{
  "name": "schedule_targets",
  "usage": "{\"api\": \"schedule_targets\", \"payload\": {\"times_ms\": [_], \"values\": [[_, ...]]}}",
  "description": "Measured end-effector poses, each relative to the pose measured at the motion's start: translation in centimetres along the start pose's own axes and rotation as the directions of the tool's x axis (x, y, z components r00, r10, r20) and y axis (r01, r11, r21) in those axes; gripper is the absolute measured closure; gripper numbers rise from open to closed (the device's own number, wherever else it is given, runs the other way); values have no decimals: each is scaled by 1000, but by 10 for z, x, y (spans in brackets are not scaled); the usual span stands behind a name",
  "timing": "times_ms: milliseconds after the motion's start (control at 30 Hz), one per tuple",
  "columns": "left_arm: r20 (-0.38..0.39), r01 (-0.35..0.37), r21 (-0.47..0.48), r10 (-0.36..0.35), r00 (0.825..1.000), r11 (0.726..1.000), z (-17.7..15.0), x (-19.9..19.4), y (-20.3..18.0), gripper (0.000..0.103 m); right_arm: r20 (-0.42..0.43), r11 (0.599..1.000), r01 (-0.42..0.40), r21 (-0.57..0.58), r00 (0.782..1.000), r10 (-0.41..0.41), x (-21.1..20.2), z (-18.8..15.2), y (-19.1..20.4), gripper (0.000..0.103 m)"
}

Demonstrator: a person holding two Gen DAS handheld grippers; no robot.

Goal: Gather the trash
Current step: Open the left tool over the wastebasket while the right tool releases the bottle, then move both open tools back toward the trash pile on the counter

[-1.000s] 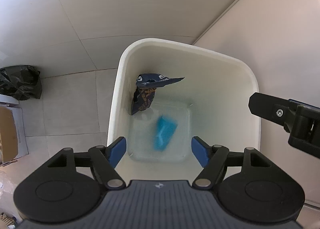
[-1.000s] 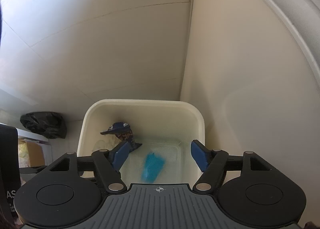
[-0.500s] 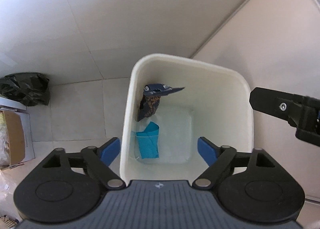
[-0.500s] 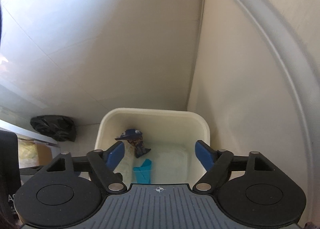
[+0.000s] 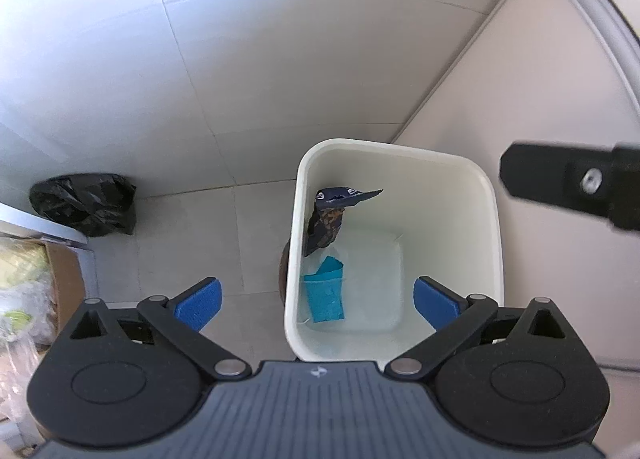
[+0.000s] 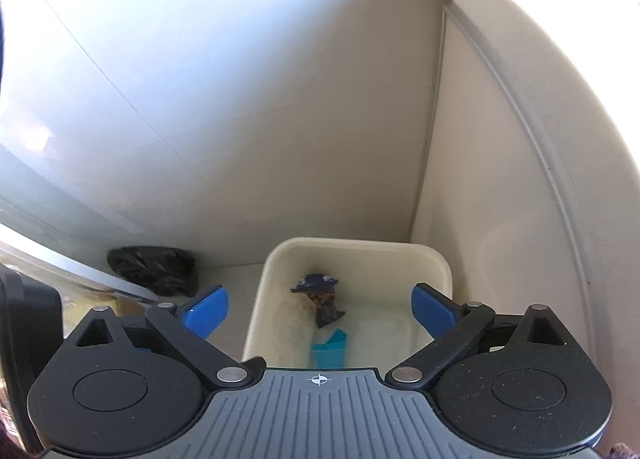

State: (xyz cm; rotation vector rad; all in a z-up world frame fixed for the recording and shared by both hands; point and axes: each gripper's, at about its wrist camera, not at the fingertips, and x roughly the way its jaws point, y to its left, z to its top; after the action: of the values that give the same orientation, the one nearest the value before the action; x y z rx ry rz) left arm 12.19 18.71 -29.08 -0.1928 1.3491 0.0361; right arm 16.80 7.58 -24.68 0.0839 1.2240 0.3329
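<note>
Black hand-held gripper (image 5: 316, 301) with blue pads, ribbed grey body.

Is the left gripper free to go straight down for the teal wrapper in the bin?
Probably yes: the left gripper is open and empty above the bin, and nothing covers the teal wrapper.

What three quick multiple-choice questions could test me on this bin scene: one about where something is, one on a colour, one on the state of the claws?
1. Where does the black bag sit?
A. inside the bin
B. on the floor left of the bin
C. held in a gripper

2. What colour is the folded piece at the bottom of the bin?
A. red
B. yellow
C. turquoise

3. How does the left gripper stand?
A. open and empty
B. shut on a wrapper
C. shut on the bin rim

Answers: 1 B, it lies on the tiles apart from the bin. 2 C, it shows turquoise below the dark wrapper. 3 A, its blue pads stand wide apart with nothing between.
</note>
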Motion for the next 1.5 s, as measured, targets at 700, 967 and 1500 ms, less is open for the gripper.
{"api": "schedule_targets", "payload": {"times_ms": [700, 967, 1500], "values": [[91, 7, -23, -4, 996, 1000, 8, -82, -4, 1, 189, 993, -11, -114, 981, 32, -125, 13, -2, 2], [194, 29, 28, -34, 980, 999, 13, -119, -27, 1, 301, 989, 6, -150, 953, 40, -188, 4, -31, 2], [382, 166, 323, -289, 878, 932, 15, -175, -116, 1, 391, 991, 125, -39, 915, -100, -277, -44, -128, 2]]}}
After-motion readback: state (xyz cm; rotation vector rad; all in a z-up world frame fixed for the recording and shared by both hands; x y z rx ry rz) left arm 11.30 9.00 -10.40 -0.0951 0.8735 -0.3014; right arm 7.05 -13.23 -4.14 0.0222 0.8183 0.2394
